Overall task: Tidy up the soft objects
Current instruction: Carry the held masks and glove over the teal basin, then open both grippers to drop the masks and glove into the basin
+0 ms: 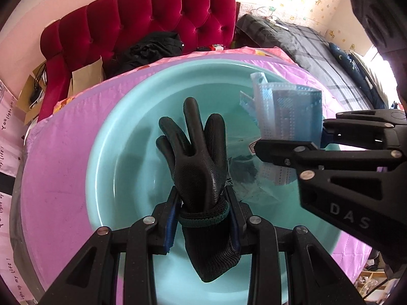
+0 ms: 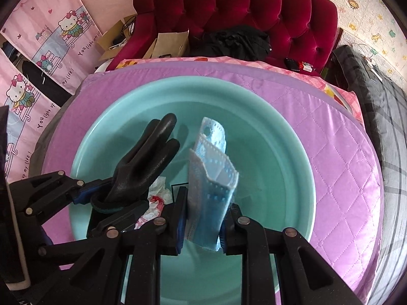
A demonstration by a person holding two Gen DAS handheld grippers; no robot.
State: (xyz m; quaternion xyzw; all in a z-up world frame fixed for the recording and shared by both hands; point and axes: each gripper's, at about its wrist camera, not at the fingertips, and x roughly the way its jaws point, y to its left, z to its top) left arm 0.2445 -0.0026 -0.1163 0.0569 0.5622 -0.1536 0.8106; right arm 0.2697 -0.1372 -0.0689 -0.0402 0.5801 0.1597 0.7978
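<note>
The left gripper (image 1: 202,218) has its jaws clamped on a black glove (image 1: 198,162) at the cuff, fingers upward; the right gripper (image 2: 203,218) pinches folded blue masks (image 2: 212,178). Both hang over the teal basin (image 2: 279,137) on the purple-covered worktop (image 2: 335,157); a crumpled wrapper (image 2: 157,198) lies inside.

The glove (image 1: 197,157) was black, its palm coated in a dimpled, faintly shiny rubbery skin, its cuff ribbed knit. The masks (image 2: 212,178) were thin, matt blue non-woven cloth with embossed dotted edges. The basin (image 2: 292,137) was smooth, glossy turquoise plastic. The quilt (image 2: 338,167) under it was stitched pink cloth with a satin sheen. Both claws, left (image 1: 203,218) and right (image 2: 203,226), were matt black plastic with bright metal pins. The sofa (image 1: 162,23) was plush red velvet.
</note>
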